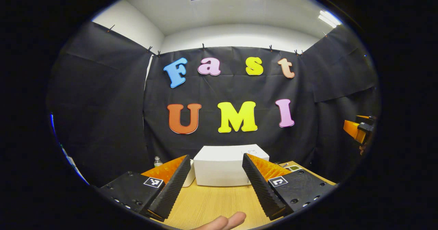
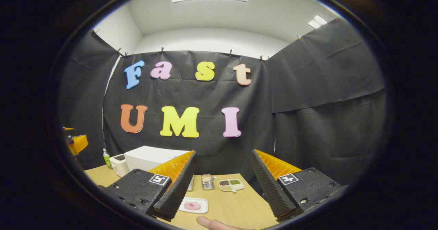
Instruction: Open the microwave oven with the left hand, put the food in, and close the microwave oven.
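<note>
At 12 o'clock past my wide-open left gripper sits the shut white boxy microwave, so I reckon opening's next; right gripper gapes empty too.

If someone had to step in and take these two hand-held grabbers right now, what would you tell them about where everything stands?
Left gripper: open, holding nothing, hanging above the light wooden table and facing the white box-shaped microwave oven.
Right gripper: open, holding nothing, over the table's right part.
Things: the microwave oven stands at the back of the table, seemingly closed. A white rectangular plate with a pink round food piece lies near the right gripper; a small divided tray of food and a small metal container lie further back.
Done: nothing yet.
Left: open the oven with the left gripper, put the food in, close it.
</note>
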Tool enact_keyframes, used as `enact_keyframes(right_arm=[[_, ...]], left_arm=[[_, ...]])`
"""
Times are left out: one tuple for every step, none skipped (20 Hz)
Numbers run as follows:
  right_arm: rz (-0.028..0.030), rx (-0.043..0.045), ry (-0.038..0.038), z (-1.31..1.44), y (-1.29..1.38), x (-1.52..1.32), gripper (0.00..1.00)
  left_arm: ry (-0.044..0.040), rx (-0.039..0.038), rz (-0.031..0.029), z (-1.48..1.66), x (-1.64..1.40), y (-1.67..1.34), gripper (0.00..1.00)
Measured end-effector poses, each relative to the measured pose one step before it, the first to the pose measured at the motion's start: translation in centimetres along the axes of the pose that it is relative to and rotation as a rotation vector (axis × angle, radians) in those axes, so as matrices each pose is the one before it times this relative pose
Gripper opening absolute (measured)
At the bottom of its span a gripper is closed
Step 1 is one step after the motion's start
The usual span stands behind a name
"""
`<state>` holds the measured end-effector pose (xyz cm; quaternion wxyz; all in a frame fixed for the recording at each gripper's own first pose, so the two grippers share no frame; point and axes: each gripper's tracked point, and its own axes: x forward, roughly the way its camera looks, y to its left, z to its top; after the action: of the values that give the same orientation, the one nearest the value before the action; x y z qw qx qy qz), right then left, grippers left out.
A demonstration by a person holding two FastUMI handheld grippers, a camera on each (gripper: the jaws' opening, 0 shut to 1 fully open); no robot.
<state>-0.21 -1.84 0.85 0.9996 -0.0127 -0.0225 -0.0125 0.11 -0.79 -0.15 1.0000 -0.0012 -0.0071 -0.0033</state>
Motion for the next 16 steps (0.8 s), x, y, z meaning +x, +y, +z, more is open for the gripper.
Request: enact_keyframes(right_arm=[[-0.0015, 0.00354, -0.00568, -0.04, -0.053, 0.151, 0.91], [-0.0022, 0.00222, -0.0005, -0.138, -0.148, 0.093, 0.91], [-0.00067, 0.00221, 0.00086, -0.278, -0.129, 0.156, 1.0], [0.00002, -0.00001, 0.00033, -0.209, -0.008, 0.181, 1.0], [-0.00395, -0.00229, -0.00368, -0.071, -0.14, 0.256, 0.92], [-0.00419, -0.00408, -0.00607, -0.02, -0.099, 0.152, 0.92], [-0.00139, -0.00353, -0.005, -0.167, -0.026, 0.239, 0.92], [0.00045, -0.00106, -0.00611, -0.013, 0.005, 0.179, 0.92], [0.00057, 0.00024, -0.00396, -0.113, -0.045, 0.07, 0.91], [0.00263, -0.00032, -0.0005, -0.123, -0.022, 0.095, 0.92], [0.0081, 0.00107, 0.0023, -0.226, 0.075, -0.036, 1.0], [0.01014, 0.0023, 0.00098, -0.102, 0.049, 0.001, 1.0], [0.00666, 0.00013, -0.00006, -0.115, -0.074, -0.045, 1.0], [0.00231, -0.00312, -0.00151, -0.033, -0.209, -0.043, 1.0], [0.00114, -0.00405, -0.00301, -0.071, -0.276, 0.078, 1.0], [-0.00054, -0.0006, -0.00321, -0.116, -0.262, 0.023, 1.0]], left_arm=[[0.00347, 0.00031, -0.0029, -0.242, 0.22, -0.085, 0.95], [0.0018, -0.00165, 0.00094, -0.202, 0.246, -0.05, 0.95], [0.00012, -0.00181, 0.0042, -0.271, 0.388, 0.003, 0.88], [-0.00289, -0.00283, 0.00618, -0.239, 0.587, -0.07, 0.88], [-0.00642, -0.00573, 0.00844, -0.206, 0.693, -0.061, 0.95], [-0.00787, -0.00892, 0.00537, -0.243, 0.798, -0.244, 0.95], [-0.00381, -0.00943, -0.00498, -0.534, 1.017, -0.441, 0.95], [-0.00079, -0.00633, -0.0119, -0.719, 1.074, -0.607, 0.96], [0.00199, -0.00023, -0.01102, -0.744, 1.223, -0.654, 0.96], [0.00371, -0.00162, -0.00764, -0.885, 1.306, -0.352, 0.95], [0.0048, -0.00091, -0.00741, -0.832, 1.207, -0.489, 0.96], [0.00643, -0.00573, -0.01021, -0.858, 1.323, -0.545, 0.96], [0.01048, -0.00878, -0.01372, -1.09, 1.097, -0.64, 0.96], [0.01262, -0.01832, -0.01185, -1.053, 1.142, -0.512, 0.96], [0.01281, -0.01693, -0.00728, -1.109, 1.126, -0.314, 0.96], [0.01278, -0.01201, 0.00023, -1.105, 0.983, -0.084, 0.96]])
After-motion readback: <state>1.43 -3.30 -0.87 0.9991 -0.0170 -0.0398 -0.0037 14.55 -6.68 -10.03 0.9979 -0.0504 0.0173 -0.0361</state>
